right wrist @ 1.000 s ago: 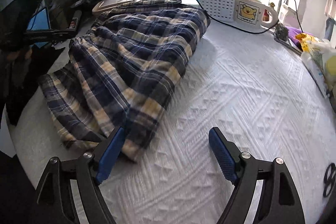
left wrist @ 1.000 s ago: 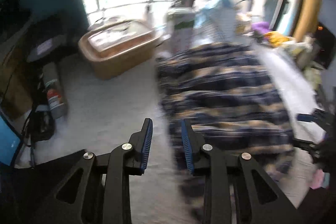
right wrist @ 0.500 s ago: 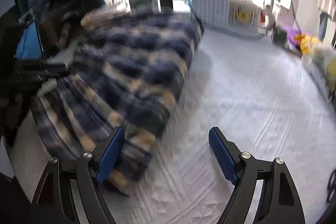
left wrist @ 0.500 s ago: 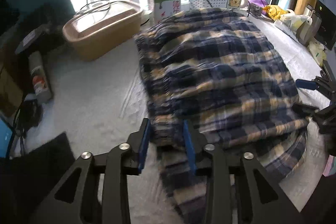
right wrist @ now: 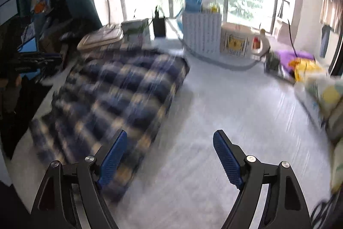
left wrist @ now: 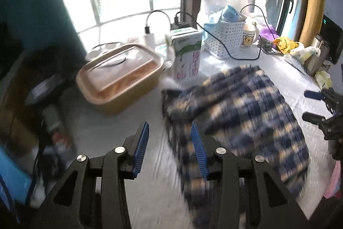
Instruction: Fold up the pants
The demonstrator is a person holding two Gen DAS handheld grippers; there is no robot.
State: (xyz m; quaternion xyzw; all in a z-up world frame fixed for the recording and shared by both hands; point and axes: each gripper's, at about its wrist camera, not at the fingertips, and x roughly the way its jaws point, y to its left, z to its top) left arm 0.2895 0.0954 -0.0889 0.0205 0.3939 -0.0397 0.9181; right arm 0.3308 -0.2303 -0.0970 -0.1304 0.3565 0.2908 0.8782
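Now the plaid pants (left wrist: 240, 121) lie folded in a flat bundle on the white surface (right wrist: 225, 104), their far end close to the milk carton (left wrist: 187, 55) and the lidded brown box (left wrist: 120, 76). Half a second ago cloth sat between the left claw's pads; since then the jaws have been opening, and the left claw (left wrist: 169, 149) stands partly open over bare surface with nothing between its pads, the pants' edge just beside its right pad. The right claw (right wrist: 171, 160) is wide and holds nothing, its left pad over the bundle's near corner. Letting go suggests this fold is laid down; probably only smoothing or one more fold remains.
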